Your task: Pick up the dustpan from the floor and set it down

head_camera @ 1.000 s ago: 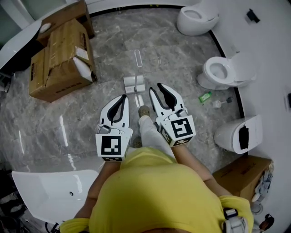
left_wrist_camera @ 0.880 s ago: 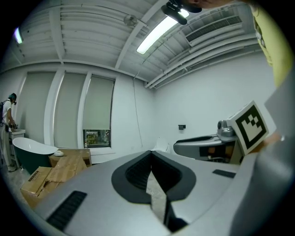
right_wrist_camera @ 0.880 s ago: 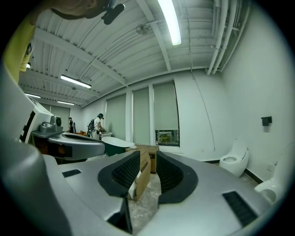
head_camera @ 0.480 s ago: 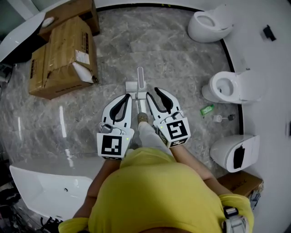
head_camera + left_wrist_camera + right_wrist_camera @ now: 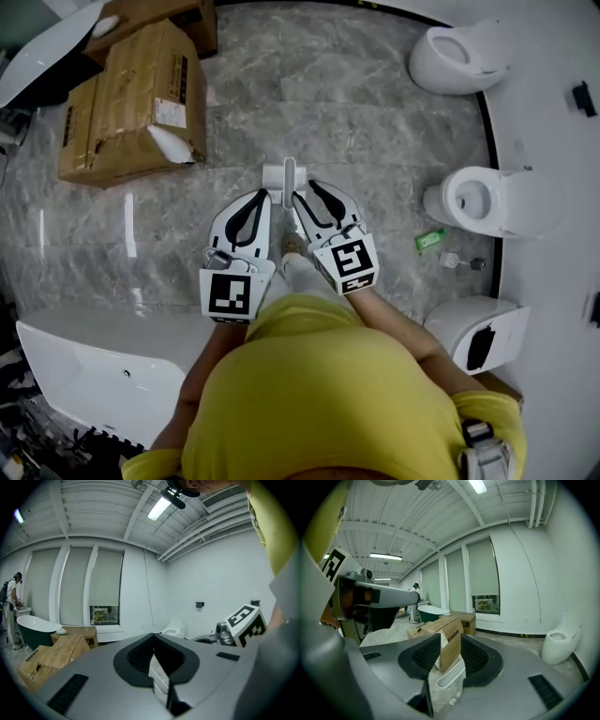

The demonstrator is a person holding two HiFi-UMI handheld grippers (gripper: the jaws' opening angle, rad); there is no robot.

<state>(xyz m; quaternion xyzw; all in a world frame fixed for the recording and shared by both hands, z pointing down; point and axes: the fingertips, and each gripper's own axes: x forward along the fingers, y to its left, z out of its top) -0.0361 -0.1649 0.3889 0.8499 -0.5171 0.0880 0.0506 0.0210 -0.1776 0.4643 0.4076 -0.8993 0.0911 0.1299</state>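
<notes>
We hold the left gripper with its jaws together and nothing between them. The right gripper stands just beside it, jaws apart; they have just been opening. The white dustpan sits on the grey marble floor just ahead of both grippers' tips, between the two. In the right gripper view we see its pale handle through the gap of the right gripper's jaws, with no pad pressing on it. Cardboard boxes lie well ahead of the left gripper, off to its left.
</notes>
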